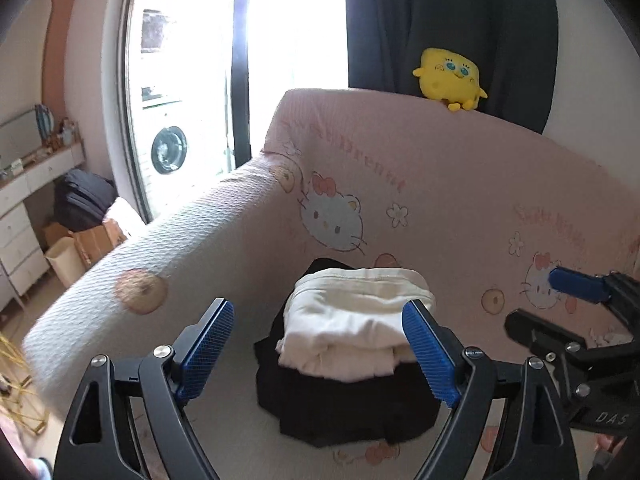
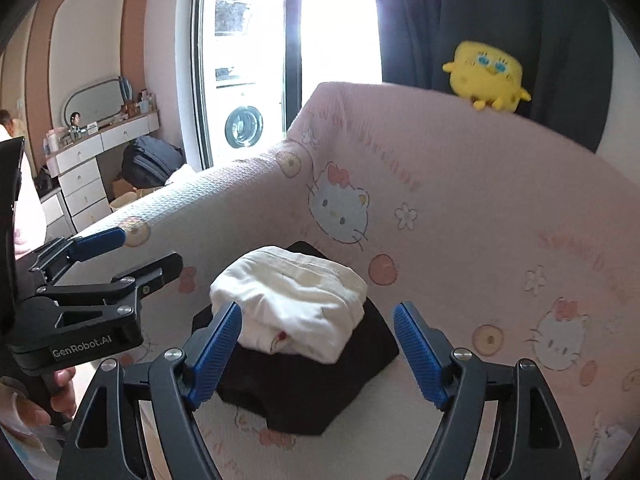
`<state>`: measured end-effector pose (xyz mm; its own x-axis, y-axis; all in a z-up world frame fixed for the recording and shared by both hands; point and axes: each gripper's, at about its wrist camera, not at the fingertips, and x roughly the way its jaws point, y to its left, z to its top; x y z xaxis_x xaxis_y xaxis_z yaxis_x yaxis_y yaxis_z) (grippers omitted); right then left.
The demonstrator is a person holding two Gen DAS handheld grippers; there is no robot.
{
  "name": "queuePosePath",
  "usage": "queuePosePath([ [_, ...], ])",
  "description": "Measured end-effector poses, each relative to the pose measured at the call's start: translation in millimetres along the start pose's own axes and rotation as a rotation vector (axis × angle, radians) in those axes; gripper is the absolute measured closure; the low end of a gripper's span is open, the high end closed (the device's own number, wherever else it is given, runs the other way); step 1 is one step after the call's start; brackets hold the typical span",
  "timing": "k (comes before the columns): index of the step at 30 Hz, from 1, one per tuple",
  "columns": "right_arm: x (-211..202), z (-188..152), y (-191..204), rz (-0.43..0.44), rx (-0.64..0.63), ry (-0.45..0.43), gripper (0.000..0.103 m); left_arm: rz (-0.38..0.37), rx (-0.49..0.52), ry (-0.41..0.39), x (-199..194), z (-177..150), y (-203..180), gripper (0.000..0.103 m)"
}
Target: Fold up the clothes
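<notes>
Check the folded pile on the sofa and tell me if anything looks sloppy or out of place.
Mostly tidy. The white garment lies folded on the black garment, but turned askew to it, so their edges do not line up, and a small red patch shows at its front fold. Both grippers, left and right, are open and hold nothing.

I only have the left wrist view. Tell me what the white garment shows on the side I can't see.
Observer: The white folded garment shows a small red mark in its near fold.
Operator: Report the left gripper.
Observer: The left gripper is open, empty, beside the black garment.
Operator: Describe what's left of it.
Observer: A white dresser with bottles and an oval mirror above.
</notes>
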<state>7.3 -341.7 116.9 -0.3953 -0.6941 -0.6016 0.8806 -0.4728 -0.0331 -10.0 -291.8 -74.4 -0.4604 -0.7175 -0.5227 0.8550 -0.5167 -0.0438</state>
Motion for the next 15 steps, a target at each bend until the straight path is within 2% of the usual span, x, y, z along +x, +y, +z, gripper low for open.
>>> queuePosePath([
  [3, -30, -10, -1, 0.009, -0.002, -0.026, 0.025, 0.004, -0.018, -0.018, -24, -6, -3, 0.017],
  [5, -44, -17, -1, 0.020, -0.003, -0.022, 0.018, -0.014, -0.029, -0.033, -41, -11, -5, 0.017],
  [7, -58, -27, 1, 0.020, -0.012, -0.037, 0.018, -0.012, -0.030, -0.067, -57, -16, -7, 0.016],
  [12, -78, -48, 5, 0.032, 0.011, -0.055, 0.018, 0.063, 0.056, -0.104, -80, -25, -22, 0.014],
  [15, -84, -57, 10, -0.004, -0.005, -0.049, 0.018, 0.055, 0.075, -0.094, -88, -32, -28, 0.014],
])
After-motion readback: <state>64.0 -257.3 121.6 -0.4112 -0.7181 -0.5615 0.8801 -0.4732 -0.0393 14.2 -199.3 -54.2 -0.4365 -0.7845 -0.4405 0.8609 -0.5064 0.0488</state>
